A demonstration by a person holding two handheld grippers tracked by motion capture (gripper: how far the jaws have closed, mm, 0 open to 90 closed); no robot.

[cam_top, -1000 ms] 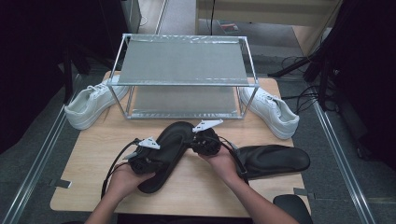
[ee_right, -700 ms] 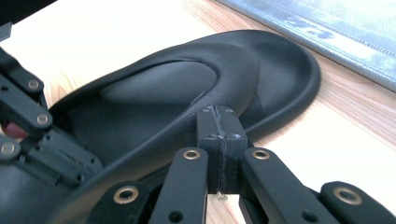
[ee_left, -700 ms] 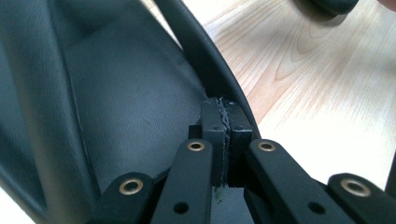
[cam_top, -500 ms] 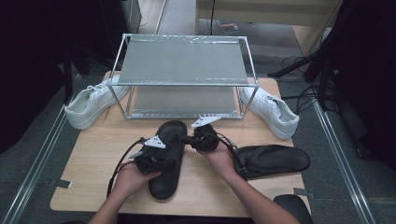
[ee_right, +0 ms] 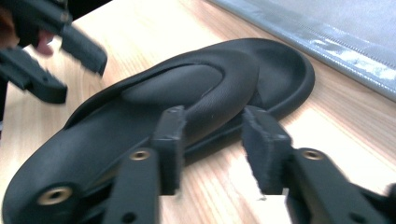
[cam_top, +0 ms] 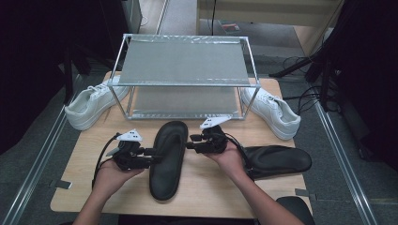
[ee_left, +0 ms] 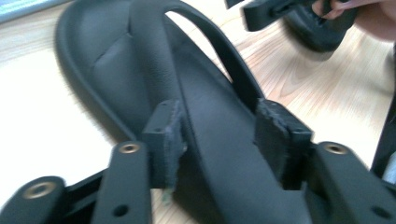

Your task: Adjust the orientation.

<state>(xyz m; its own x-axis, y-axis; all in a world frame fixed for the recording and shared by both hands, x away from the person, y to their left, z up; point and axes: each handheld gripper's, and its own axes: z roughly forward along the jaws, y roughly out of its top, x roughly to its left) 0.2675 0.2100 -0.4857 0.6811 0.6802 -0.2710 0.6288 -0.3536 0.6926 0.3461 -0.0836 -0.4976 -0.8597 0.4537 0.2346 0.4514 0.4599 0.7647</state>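
A black thong sandal [cam_top: 166, 159] lies flat on the wooden table [cam_top: 211, 197], toe toward the rack. My left gripper [cam_top: 149, 153] is at the sandal's left edge. Its jaws have just been opening, and in the left gripper view [ee_left: 222, 135] the footbed [ee_left: 140, 70] runs through the gap with neither pad pressing on it. My right gripper [cam_top: 189, 145] is at the sandal's right edge. It too has just been opening, and its pads stand apart [ee_right: 217, 140] either side of the strap's base [ee_right: 205, 102].
A second black sandal [cam_top: 277, 160] lies right of my right hand. A two-shelf metal rack [cam_top: 183, 77] stands behind, with one white sneaker at its left [cam_top: 94, 104] and another at its right [cam_top: 272, 111].
The sandal was held up at a slant between both shut grippers. It now lies flat on the table, both grippers have opened off it, and the left hand has drawn back leftward.
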